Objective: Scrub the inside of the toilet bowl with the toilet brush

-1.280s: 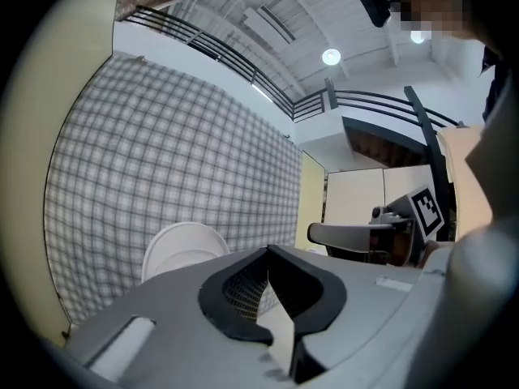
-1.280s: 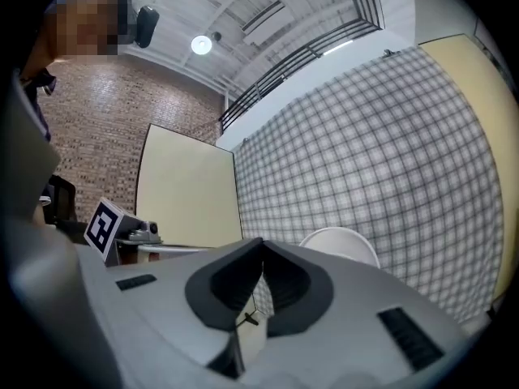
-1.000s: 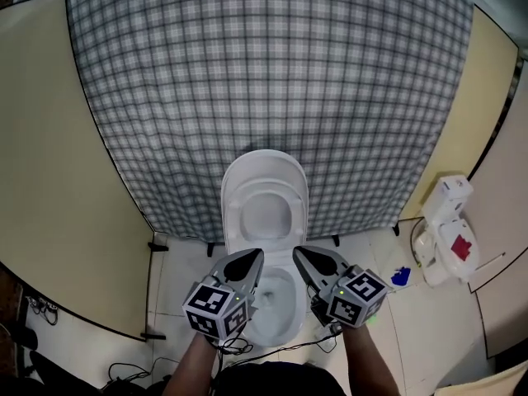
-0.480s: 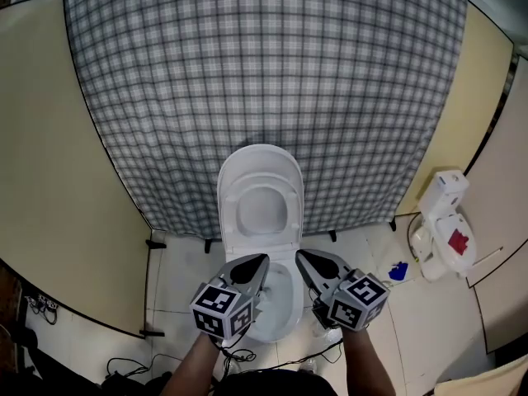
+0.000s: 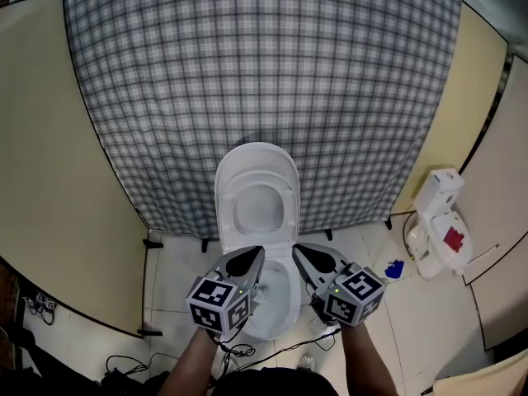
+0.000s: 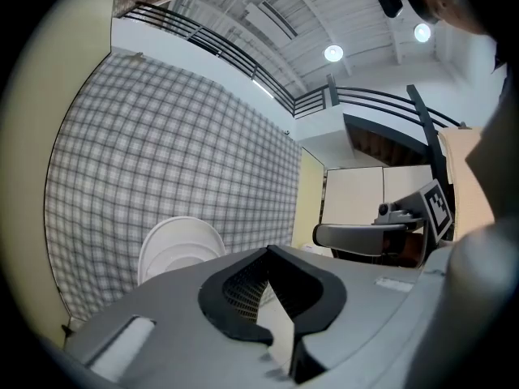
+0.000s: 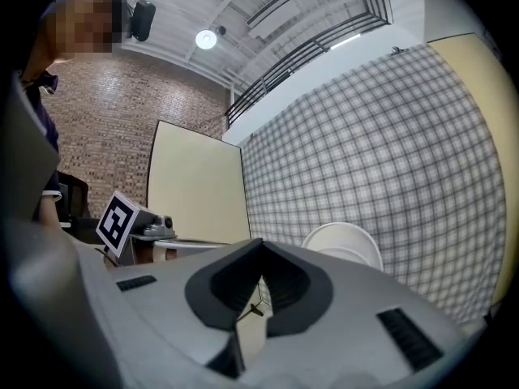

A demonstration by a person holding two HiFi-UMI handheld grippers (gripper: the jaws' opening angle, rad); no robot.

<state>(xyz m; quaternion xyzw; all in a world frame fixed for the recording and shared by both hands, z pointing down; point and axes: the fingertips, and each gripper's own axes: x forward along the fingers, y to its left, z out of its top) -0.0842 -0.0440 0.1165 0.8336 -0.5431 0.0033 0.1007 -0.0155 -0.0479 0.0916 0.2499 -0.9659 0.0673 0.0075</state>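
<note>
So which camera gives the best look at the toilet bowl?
The head view: it looks down into the open toilet bowl, flanked by the left gripper and right gripper. Both gripper views catch only the raised lid beyond their shut jaws.

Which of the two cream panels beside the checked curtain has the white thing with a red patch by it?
The right-hand cream panel; the white thing stands at its foot, while the left-hand panel has none.
</note>
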